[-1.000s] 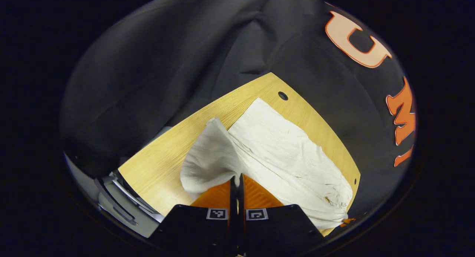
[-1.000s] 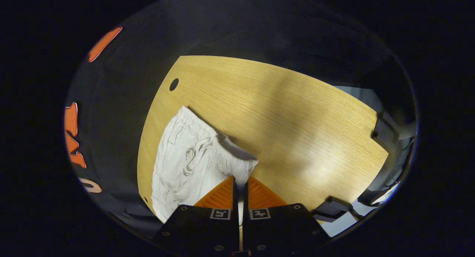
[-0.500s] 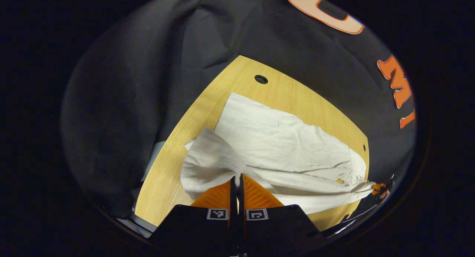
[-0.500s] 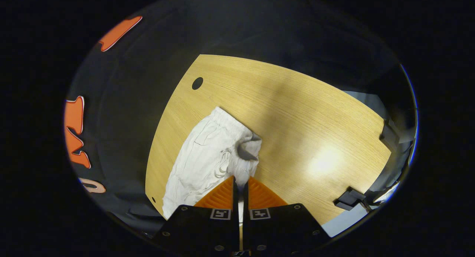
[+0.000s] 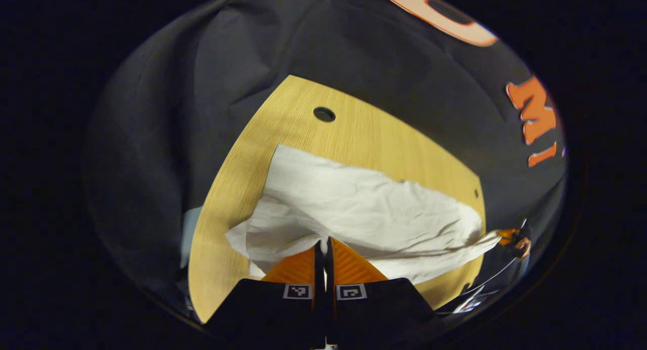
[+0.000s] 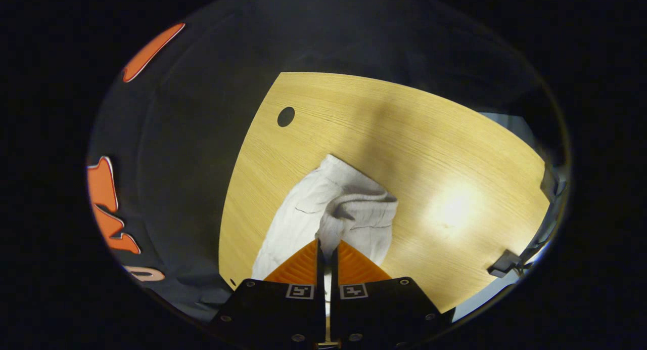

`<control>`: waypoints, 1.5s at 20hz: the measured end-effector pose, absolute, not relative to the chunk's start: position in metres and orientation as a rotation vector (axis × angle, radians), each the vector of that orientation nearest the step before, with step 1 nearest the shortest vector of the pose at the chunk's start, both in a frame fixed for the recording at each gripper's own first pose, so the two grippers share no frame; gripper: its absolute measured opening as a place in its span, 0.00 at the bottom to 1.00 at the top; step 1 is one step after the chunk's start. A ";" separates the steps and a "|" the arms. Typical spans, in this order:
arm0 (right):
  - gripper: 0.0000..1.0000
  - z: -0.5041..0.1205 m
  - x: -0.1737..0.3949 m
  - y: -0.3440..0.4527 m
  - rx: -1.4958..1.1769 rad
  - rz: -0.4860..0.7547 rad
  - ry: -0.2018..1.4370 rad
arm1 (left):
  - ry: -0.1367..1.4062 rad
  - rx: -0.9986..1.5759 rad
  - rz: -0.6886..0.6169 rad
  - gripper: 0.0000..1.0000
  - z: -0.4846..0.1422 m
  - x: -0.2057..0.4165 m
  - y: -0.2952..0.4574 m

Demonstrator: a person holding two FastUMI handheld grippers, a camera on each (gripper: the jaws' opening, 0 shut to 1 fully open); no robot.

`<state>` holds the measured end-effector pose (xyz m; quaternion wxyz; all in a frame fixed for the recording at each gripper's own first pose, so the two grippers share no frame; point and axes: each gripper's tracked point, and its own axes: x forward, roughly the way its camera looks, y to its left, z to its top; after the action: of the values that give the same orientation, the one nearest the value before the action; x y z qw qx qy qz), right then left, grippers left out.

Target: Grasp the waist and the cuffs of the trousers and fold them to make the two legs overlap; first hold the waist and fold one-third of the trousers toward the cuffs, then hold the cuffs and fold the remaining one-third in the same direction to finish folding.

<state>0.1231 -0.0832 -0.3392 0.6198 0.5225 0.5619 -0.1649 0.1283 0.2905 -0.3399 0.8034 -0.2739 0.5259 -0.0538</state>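
- Left gripper view: the left gripper (image 5: 323, 243) is clenched on a fold of the white trousers (image 5: 364, 213), its two fingers pressed together with cloth pinched at the tips.
- The trousers lie across a light wooden table (image 5: 242, 173), stretching from the near-left edge toward the far right, wrinkled along their length; a flap of cloth near the gripper bulges up and curls over toward the left.
- At the far right end of the garment, the right gripper (image 5: 510, 236) shows small, at the tip of the stretched cloth; whether it grips there cannot be told from this view.
- A dark round hole (image 5: 324, 114) sits in the tabletop beyond the trousers, apart from them.
- Each finger carries a small square black-and-white marker (image 5: 296, 291) near its base; it bears a pattern, no readable words.
- Right gripper view: the right gripper (image 6: 327, 244) is clamped on the trousers' waist (image 6: 361, 201), the gathered elastic band bunched just above its tips.
- The garment (image 6: 303, 213) runs from the tips back toward the lower left over the table (image 6: 455, 152), with bare wood to the right.
- A round hole (image 6: 285, 116) marks the table's far-left corner, clear of the cloth.
- No brand, label or legible writing can be made out on the trousers in either view.
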 end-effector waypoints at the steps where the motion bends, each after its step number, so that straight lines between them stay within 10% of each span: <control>1: 0.04 -0.342 0.135 -0.082 1.255 -0.378 1.287 | 1.090 -0.663 -0.091 0.04 -0.343 0.144 0.296; 13: 0.04 -0.407 0.216 -0.083 1.627 -0.492 1.205 | 1.025 -0.822 0.157 0.04 -0.362 0.216 0.325; 15: 0.05 -0.403 0.225 -0.086 1.675 -0.483 1.145 | 0.994 -0.825 0.175 0.11 -0.358 0.227 0.329; 19: 0.25 -0.386 0.237 -0.102 1.584 -0.414 1.034 | 0.923 -0.781 0.188 0.60 -0.339 0.234 0.336; 21: 0.65 -0.385 0.224 -0.113 1.497 -0.421 1.049 | 0.941 -0.734 0.179 0.85 -0.330 0.227 0.332; 22: 0.63 -0.385 0.214 -0.119 1.448 -0.421 1.065 | 0.950 -0.718 0.169 0.98 -0.324 0.225 0.329; 30: 0.80 -0.378 0.138 -0.128 1.193 -0.379 1.208 | 1.019 -0.469 0.103 1.00 -0.291 0.189 0.301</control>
<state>0.1384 -0.1282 -0.3783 0.6451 0.5241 0.5306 -0.1664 0.1889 0.3012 -0.2910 0.8456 -0.2222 0.4830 0.0486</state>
